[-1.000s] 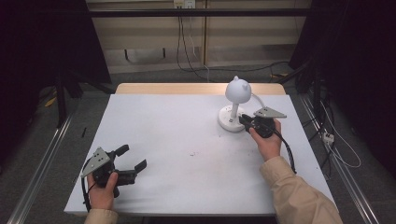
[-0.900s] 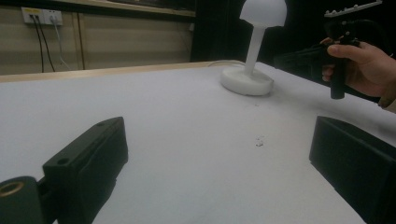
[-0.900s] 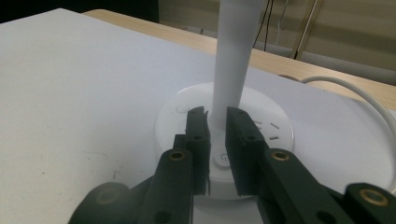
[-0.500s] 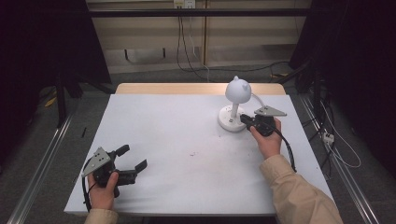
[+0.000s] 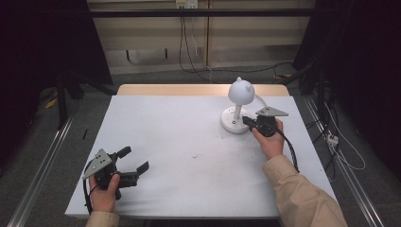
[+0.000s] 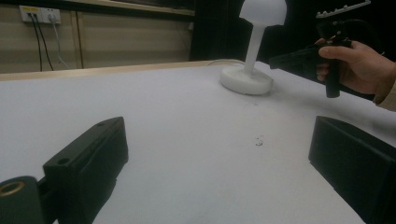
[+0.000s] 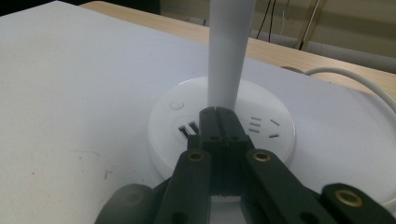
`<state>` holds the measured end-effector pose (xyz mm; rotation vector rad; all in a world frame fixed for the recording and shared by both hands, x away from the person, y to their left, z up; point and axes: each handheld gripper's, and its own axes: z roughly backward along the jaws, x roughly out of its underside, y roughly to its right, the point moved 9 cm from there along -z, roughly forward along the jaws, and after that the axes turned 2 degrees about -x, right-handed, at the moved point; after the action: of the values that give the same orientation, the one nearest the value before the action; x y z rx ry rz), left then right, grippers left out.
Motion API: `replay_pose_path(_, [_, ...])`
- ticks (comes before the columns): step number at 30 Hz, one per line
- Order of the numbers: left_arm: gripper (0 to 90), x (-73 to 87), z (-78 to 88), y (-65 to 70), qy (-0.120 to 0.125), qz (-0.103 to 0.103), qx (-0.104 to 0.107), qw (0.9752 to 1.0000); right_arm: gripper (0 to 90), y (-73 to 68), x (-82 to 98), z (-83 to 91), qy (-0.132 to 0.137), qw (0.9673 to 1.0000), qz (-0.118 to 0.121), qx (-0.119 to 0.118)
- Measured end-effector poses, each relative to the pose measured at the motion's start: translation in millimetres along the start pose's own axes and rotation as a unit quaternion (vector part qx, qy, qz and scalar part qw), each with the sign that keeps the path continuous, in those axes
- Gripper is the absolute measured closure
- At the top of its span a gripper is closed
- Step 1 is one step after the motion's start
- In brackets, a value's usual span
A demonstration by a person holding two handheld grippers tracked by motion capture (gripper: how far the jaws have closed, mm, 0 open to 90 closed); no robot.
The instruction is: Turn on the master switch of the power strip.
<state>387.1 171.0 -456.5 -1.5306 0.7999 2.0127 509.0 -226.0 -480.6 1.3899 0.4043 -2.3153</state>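
1. Two black jaws of my right gripper are pressed flat together with nothing between them; they have just been closing. Their tips hover over the round base of the small white plastic desk lamp, right at the foot of its stem. I cannot tell whether the tips touch the base.
2. On that base I see a small round button to the left of the stem, a pair of dark slots just beside the jaw tips, and short raised dashes on the other side.
3. From the high view, my right gripper comes at the lamp from its right side, with the hand behind it and a beige sleeve trailing toward the near edge.
4. The lamp stands upright in the far right part of the white tabletop, its rounded head above the base. A white cord runs off behind it.
5. My left gripper rests well away from the lamp, at the near left corner of the tabletop. Its jaws are spread wide and hold nothing.
6. Through the left gripper view, those jaws frame bare tabletop, with the lamp far ahead.
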Motion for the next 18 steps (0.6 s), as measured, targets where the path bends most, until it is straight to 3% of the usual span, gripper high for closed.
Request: replay_pose_path(18, [4.4, -1.7, 1.2, -0.4, 0.004, -0.001, -0.002, 1.0000, 90.0, 1.5, 2.3, -5.3, -0.011, 0.9999, 0.006, 0.008])
